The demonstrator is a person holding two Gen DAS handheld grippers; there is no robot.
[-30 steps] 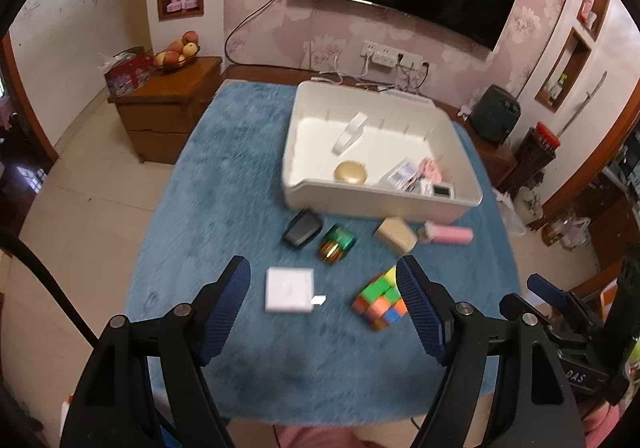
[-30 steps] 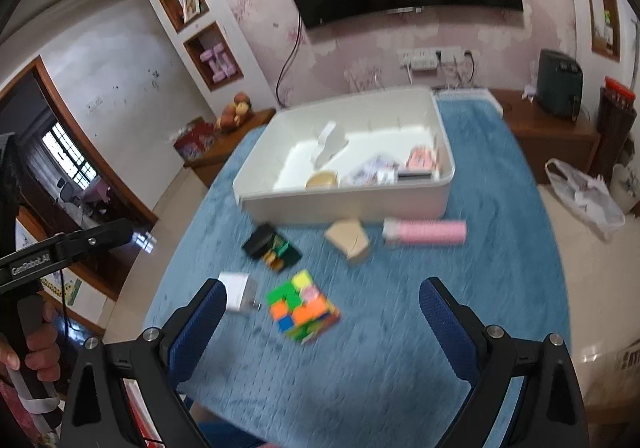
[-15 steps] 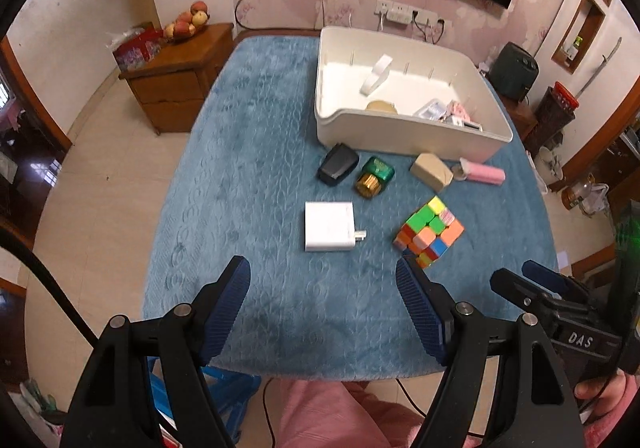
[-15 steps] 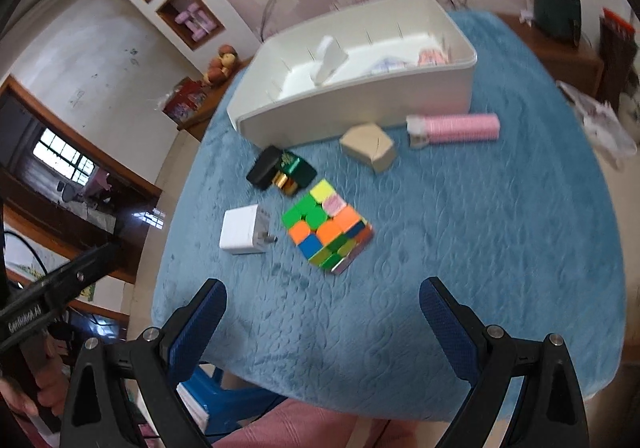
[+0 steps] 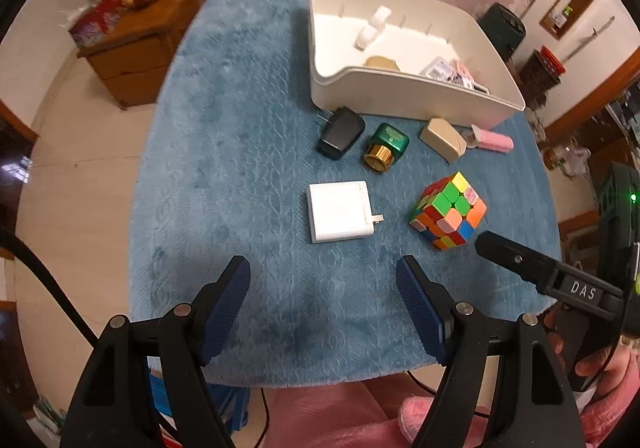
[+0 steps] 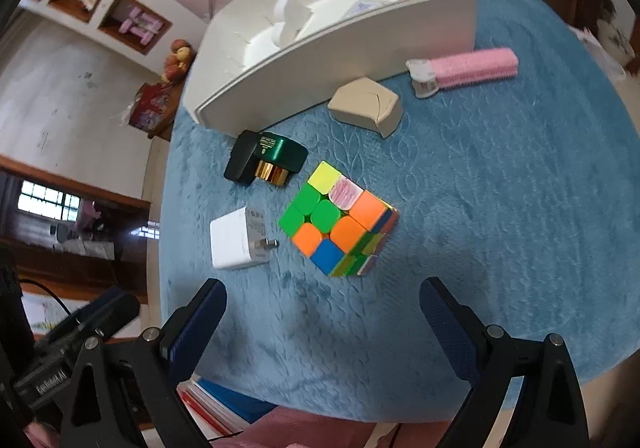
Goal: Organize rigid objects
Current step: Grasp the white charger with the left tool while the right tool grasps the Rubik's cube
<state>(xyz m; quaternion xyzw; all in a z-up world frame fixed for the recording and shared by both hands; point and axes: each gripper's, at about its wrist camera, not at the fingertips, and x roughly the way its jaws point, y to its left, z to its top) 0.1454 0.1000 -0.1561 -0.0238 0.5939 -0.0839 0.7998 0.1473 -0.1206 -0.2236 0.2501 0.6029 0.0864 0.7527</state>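
Both tools are spread wide and grasp nothing: the left tool (image 5: 323, 296) hangs over the near edge of the table (image 5: 240, 128) just short of the white charger (image 5: 339, 211), and the right tool (image 6: 322, 318) hangs just short of the puzzle cube (image 6: 340, 220).

Going left to right across the loose things, 6 lie on the blue cover outside the white bin (image 5: 404, 96). The black adapter (image 5: 341, 132) sits close against the bin's near wall, so a pad coming down on its far side could jam on that wall. The green bottle with a gold cap (image 5: 387, 146) lies on its side and would likely roll if nudged. The white charger lies flat with its prongs toward the cube; a grip across the prongs would probably slip. The cube sits skewed to the right tool's opening, so pads closing on corners rather than faces could twist it out or turn a layer. The beige block (image 5: 443, 134) has a slanted shape that may squirt free. The pink brush (image 6: 466, 70) is long, and a hold near one end would tip.

The soft pile could hide how low each piece sits.

Inside the bin, the front wall cuts off most contents; the small things at its right end are too small to name. The right view is blurred at its edges
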